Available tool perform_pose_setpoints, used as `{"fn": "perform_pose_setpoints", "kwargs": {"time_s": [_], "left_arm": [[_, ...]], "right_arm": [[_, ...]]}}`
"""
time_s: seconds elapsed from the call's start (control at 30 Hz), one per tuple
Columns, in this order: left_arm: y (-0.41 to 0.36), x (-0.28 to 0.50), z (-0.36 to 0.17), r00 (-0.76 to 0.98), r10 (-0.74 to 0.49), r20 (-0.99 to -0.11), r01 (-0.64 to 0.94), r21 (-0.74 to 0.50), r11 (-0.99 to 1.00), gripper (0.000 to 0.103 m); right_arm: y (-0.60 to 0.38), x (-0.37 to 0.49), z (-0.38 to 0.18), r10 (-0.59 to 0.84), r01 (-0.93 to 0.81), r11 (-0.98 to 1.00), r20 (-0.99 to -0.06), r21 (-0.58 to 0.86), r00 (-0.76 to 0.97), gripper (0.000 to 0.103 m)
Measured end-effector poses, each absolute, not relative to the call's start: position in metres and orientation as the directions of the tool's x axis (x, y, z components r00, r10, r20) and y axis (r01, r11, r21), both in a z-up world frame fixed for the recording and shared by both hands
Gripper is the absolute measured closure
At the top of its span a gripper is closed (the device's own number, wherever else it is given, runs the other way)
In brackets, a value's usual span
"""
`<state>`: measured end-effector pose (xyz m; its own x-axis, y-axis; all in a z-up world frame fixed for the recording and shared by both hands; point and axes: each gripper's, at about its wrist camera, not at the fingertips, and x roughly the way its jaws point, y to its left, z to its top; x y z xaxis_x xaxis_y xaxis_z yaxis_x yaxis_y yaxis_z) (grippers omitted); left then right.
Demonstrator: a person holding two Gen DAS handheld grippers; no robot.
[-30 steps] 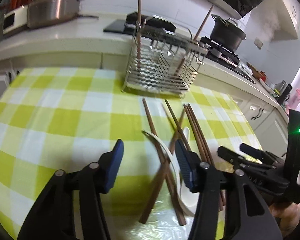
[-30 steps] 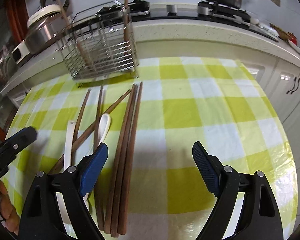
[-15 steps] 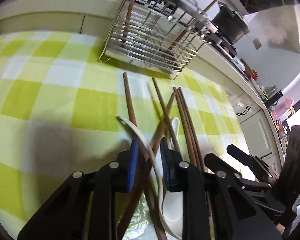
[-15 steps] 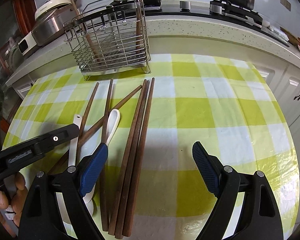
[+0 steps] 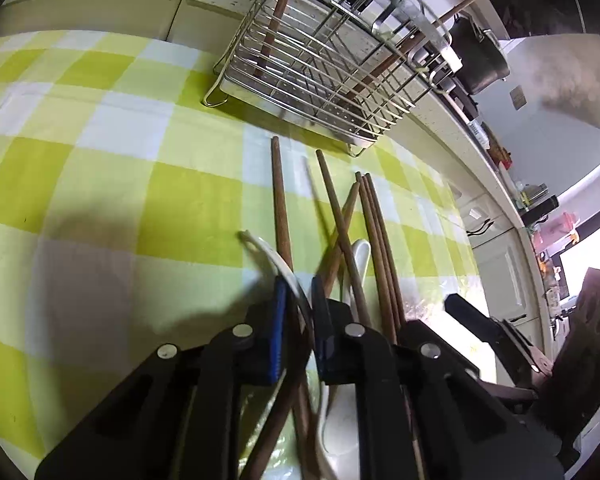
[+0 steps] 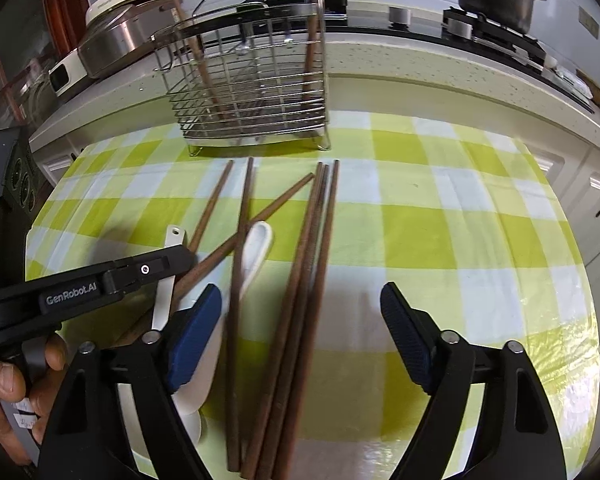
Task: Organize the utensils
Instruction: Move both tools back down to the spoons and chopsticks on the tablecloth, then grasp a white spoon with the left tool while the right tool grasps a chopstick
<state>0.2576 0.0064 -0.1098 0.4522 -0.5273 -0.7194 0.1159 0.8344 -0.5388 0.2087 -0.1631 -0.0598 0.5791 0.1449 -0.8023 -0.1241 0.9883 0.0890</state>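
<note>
Left wrist view shows the biggest change: a second ago the left gripper [image 5: 299, 312] hung over the cloth with its blue pads wide apart, half a second ago they had narrowed around the crossed utensils, and now they are nearly together, pinching the white spoon [image 5: 276, 258] by its thin curved handle, with the leftmost chopstick [image 5: 281, 208] running between the pads alongside it. Whether the chopstick is truly clamped too, or only lies under the spoon handle, cannot be told. The camera has also dropped lower and closer to the checked tablecloth [image 5: 100, 200].

The right gripper [image 6: 300, 336] has barely altered: its fingers stay spread wide above the bundle of three chopsticks [image 6: 312, 272], touching nothing. From this side the left tool's black finger lies across the spoon handle near a second white spoon [image 6: 256, 248].

The wire utensil rack [image 6: 252, 92] stands at the far edge of the cloth, already holding two upright chopsticks; the rest of the utensils lie loose in front of it.

The closing grip suggests a pick is just starting, so the task seems early. A risk is the spoon dragging a tangled chopstick along when raised.
</note>
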Motion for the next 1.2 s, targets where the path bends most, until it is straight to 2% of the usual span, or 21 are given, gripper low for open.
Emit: {"fn": "perform_pose_setpoints", "kwargs": {"time_s": [0.4, 0.5, 0.87, 0.93, 0.97, 1.2], "left_arm": [[0.034, 0.245, -0.099, 0.486, -0.544, -0.684, 0.109, -0.570, 0.814, 0.092], [0.036, 0.244, -0.099, 0.487, -0.548, -0.680, 0.114, -0.573, 0.812, 0.092], [0.035, 0.240, -0.097, 0.494, -0.546, -0.677, 0.126, -0.566, 0.815, 0.092], [0.035, 0.239, -0.094, 0.497, -0.546, -0.675, 0.129, -0.564, 0.816, 0.092], [0.035, 0.239, -0.093, 0.499, -0.545, -0.674, 0.132, -0.562, 0.816, 0.092], [0.034, 0.231, -0.082, 0.515, -0.538, -0.668, 0.146, -0.550, 0.822, 0.093]], "right_arm": [[-0.130, 0.227, -0.069, 0.232, -0.207, 0.968, -0.824, 0.143, 0.517, 0.072], [-0.126, 0.233, -0.073, 0.223, -0.212, 0.968, -0.835, 0.131, 0.504, 0.080], [-0.120, 0.239, -0.079, 0.218, -0.228, 0.967, -0.840, 0.116, 0.497, 0.084], [-0.124, 0.239, -0.078, 0.234, -0.224, 0.965, -0.836, 0.138, 0.496, 0.087], [-0.126, 0.238, -0.076, 0.235, -0.221, 0.965, -0.832, 0.139, 0.503, 0.094], [-0.136, 0.229, -0.057, 0.258, -0.224, 0.961, -0.805, 0.160, 0.533, 0.094]]}}
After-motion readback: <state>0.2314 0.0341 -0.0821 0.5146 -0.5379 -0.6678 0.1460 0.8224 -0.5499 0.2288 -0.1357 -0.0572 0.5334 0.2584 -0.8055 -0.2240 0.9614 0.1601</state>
